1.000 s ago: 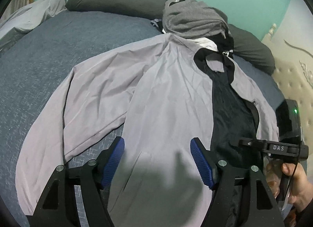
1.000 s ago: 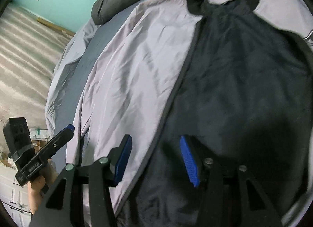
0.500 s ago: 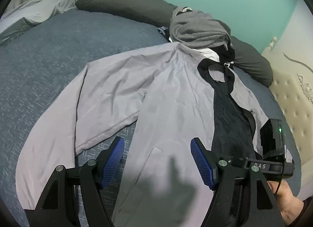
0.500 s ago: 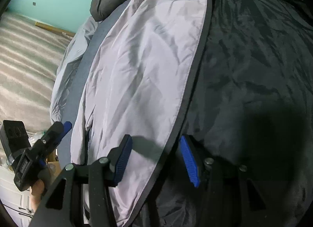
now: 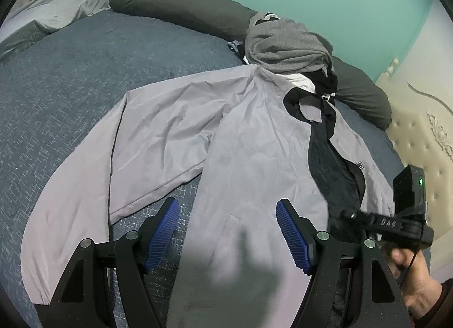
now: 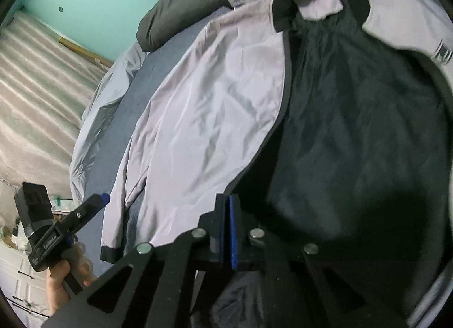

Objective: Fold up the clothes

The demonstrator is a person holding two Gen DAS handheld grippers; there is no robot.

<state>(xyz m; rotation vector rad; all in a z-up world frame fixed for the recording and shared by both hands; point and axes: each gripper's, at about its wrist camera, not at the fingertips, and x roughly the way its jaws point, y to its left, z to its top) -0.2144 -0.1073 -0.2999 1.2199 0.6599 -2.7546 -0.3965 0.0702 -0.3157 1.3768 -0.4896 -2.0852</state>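
Observation:
A light grey jacket (image 5: 254, 135) with black lining (image 6: 354, 101) lies open, front up, on the blue bedspread (image 5: 70, 87). One sleeve (image 5: 141, 130) spreads out to the left. My left gripper (image 5: 228, 209) hovers open over the lower left front panel, with nothing between its blue pads. My right gripper (image 6: 226, 203) is shut on the black-trimmed front edge of the jacket (image 6: 212, 101), low down where the grey panel meets the lining. In the left wrist view the right gripper's body and the hand (image 5: 410, 280) holding it sit at the far right.
Just beyond the collar lies a heap of grey and black clothes (image 5: 286, 42). Dark pillows (image 5: 181, 2) line the teal wall. A cream padded headboard (image 5: 419, 130) stands at the right. A pale blanket (image 6: 104, 96) drapes off the bed's left side; white drawers (image 6: 17, 271) stand below.
My right gripper has gone from open to shut, closing on the jacket's front edge that lay between its fingers. The left gripper has drawn back a little and stays open.

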